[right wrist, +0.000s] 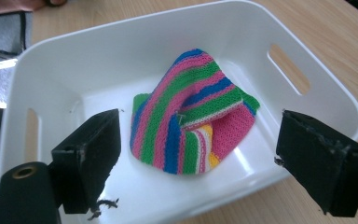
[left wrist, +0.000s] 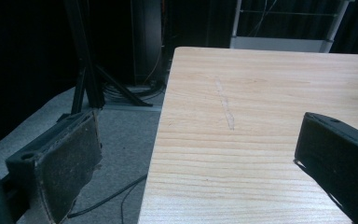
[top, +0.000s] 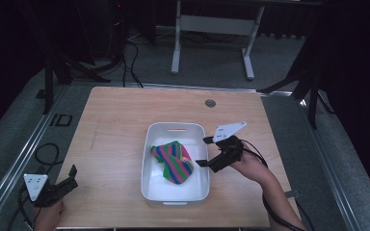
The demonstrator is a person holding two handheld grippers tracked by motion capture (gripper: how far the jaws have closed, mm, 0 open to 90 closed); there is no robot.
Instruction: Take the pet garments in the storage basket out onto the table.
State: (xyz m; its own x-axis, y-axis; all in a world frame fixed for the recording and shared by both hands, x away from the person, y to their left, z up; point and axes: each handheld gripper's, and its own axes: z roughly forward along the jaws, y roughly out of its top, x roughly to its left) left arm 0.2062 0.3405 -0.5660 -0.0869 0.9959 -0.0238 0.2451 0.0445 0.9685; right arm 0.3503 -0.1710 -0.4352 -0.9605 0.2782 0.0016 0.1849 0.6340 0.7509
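Lying crumpled in the white rectangular plastic bin (top: 149,159) mid-tabletop, the striped pink, green and blue knitted cloth (right wrist: 193,116) looks soft, light and limp; its raised top fold seems the easiest place to pinch. The right hand-held gripper (right wrist: 200,158) hovers at the bin's rim, jaws wide, empty. The left hand-held gripper (top: 60,185) rests apart, also spread wide.

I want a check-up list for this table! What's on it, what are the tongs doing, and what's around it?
Surface: wooden table, a faint scratch on it.
Job's things: striped cloth bunched inside white bin.
Clutter: small round disc near the far edge.
Grippers: left tongs open at the table's near left corner; right tongs open at the bin's right rim, holding nothing.
Cables: black cables on the floor.
Surroundings: grey carpet, white desk frame behind.
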